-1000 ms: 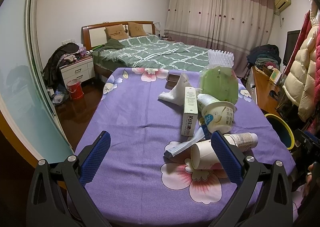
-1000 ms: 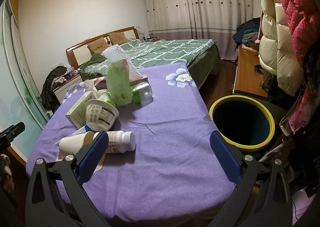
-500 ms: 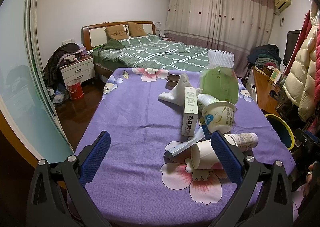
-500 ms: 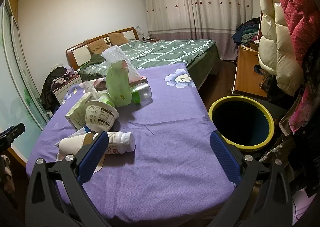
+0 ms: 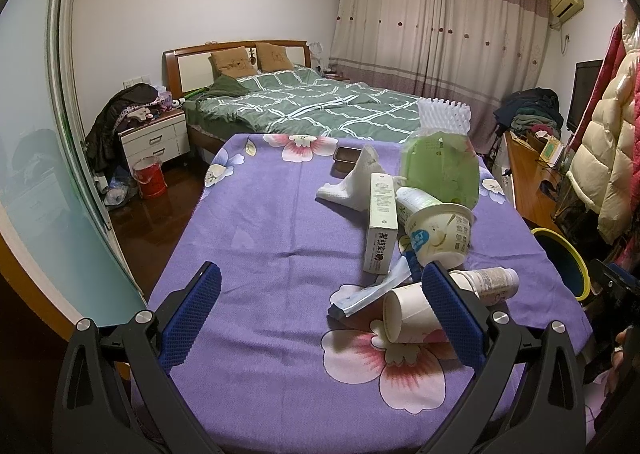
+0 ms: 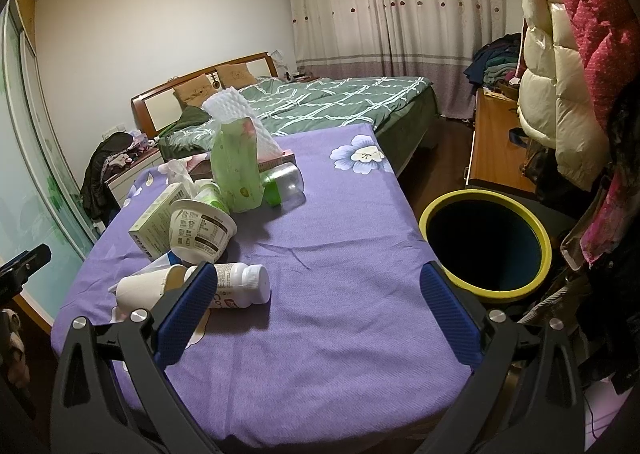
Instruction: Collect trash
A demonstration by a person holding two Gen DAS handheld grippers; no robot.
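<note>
Only one paper cup, toppled.

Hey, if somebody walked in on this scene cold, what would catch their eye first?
Probably the heap of trash on the purple flowered tablecloth: a tipped paper cup, a white bottle lying on its side, a yogurt tub and a tall green pouch. Next, the yellow-rimmed bin gaping open beside the table's right edge. Both the left gripper and right gripper hang open and empty.

Trash pile lies on the table, bin beside its right edge
</note>
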